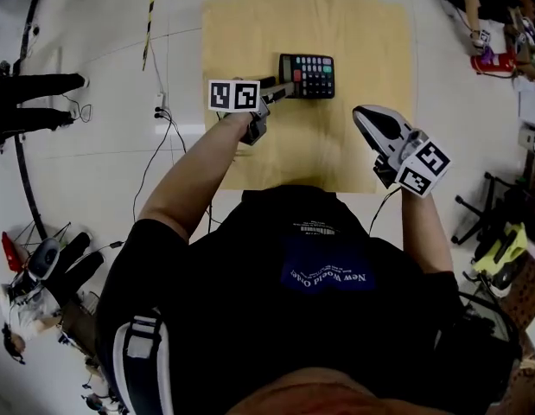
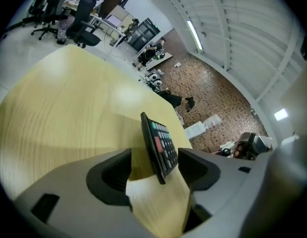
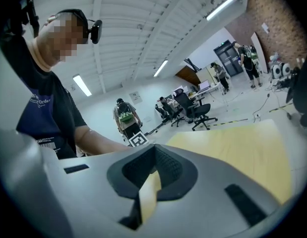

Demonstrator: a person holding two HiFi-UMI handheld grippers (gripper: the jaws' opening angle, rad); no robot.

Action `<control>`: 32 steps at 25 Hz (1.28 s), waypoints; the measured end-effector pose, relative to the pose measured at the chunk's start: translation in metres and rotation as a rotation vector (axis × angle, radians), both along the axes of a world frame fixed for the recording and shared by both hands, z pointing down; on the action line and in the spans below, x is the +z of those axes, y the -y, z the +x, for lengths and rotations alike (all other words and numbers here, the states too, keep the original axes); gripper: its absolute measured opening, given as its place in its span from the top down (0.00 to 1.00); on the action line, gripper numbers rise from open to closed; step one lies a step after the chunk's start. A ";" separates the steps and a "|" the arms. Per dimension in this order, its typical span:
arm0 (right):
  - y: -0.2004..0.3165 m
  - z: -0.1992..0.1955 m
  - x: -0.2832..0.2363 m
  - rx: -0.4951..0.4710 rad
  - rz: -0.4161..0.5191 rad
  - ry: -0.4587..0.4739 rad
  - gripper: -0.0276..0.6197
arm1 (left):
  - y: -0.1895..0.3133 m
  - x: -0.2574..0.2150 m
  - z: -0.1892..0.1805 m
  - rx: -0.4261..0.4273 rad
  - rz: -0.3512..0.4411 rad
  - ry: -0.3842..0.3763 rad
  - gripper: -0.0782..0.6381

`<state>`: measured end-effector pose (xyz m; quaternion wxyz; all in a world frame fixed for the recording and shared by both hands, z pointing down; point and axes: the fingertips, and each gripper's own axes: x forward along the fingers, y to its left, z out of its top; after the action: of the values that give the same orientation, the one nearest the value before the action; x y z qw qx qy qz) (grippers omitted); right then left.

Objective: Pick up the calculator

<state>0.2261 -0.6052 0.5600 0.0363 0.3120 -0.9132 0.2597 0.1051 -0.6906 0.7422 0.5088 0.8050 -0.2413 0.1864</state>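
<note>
Left hand-held gripper (image 2: pixel 154 171) spread, black plastic calculator with coloured keys (image 2: pixel 160 145) between its jaws (apparently untouched); closing and lifting remain.

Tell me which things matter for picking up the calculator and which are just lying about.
For the job: calculator; left hand-held gripper, open around it; wooden table.
Lying about: right hand-held gripper, shut, off to the side; floor cables; office chairs.
</note>
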 end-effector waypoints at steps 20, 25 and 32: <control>-0.015 0.011 0.019 0.030 -0.033 0.002 0.98 | 0.018 0.015 0.013 -0.167 -0.101 -0.079 0.77; -0.016 0.008 0.013 0.026 -0.029 -0.008 0.98 | 0.016 -0.012 0.007 -0.167 -0.094 -0.165 0.79; -0.020 0.002 -0.027 0.016 0.039 -0.010 0.98 | -0.001 -0.112 -0.015 -0.199 -0.022 -0.322 0.79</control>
<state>0.2286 -0.5850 0.5329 0.0328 0.3211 -0.9154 0.2404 0.0898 -0.6893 0.6299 0.5657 0.7909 -0.2332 0.0069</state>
